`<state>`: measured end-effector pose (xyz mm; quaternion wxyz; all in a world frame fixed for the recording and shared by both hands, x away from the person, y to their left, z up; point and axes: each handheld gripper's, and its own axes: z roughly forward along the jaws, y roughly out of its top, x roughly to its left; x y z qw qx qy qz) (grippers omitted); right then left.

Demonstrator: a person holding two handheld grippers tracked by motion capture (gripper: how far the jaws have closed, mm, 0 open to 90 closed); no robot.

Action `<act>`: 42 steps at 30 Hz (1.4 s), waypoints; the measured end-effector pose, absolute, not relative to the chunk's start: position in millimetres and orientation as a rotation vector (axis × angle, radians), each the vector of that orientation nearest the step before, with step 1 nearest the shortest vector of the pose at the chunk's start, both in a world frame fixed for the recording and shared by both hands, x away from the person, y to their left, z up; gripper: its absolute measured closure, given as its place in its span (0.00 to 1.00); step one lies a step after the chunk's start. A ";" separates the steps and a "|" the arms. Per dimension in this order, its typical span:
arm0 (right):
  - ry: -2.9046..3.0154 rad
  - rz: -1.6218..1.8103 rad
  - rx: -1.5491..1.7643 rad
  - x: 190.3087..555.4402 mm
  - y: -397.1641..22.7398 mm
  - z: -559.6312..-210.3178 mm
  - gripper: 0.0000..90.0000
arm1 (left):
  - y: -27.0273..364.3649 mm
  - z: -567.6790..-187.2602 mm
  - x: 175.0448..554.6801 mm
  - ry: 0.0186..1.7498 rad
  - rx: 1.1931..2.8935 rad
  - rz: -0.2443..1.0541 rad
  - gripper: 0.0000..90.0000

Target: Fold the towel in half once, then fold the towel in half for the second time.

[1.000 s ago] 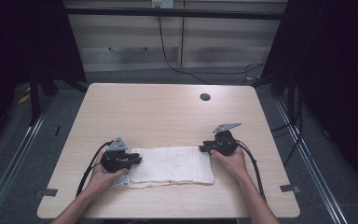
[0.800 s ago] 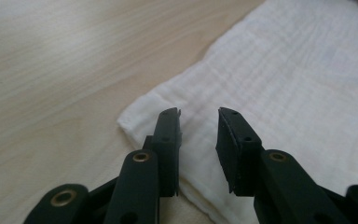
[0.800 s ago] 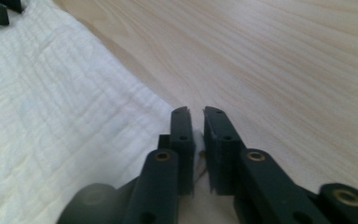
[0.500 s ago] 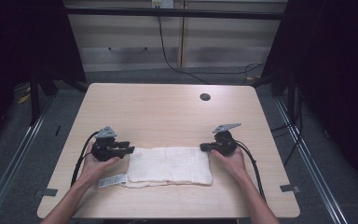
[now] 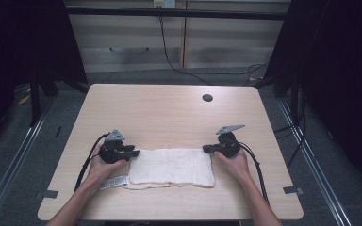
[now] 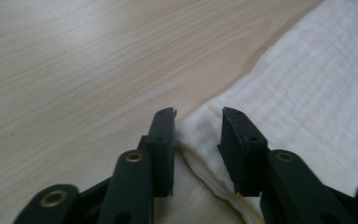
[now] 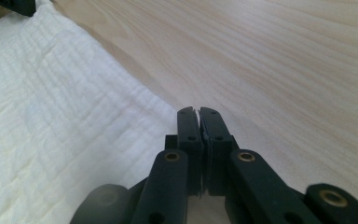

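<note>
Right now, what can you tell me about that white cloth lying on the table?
The white cloth is a folded towel of crinkled, gauze-like fabric, lying flat as a rectangle near the front edge of the wooden table. Layered edges show at its left corner, and a small label sticks out at the front left. The left gripper straddles that corner, its jaws having just been closing, with a gap still at the pads. The right gripper is pinched shut at the cloth's far right corner; whether it holds fabric is unclear.
</note>
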<state>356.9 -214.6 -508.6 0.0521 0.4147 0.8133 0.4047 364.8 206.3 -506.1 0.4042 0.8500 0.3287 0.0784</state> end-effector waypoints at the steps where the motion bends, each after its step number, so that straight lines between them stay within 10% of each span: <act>1: 2.471 1.235 1.265 357.1 -214.7 -508.5 0.98 | 206.5 -505.8 363.6 0.816 2.158 0.200 0.80; 7: 2.441 1.286 1.260 357.7 -216.1 -505.1 0.98 | 205.2 -505.4 360.2 0.792 2.171 0.193 0.94; 42: 2.485 1.466 0.964 299.9 -192.4 -459.2 0.99 | 205.4 -506.4 357.9 0.840 2.145 0.194 0.95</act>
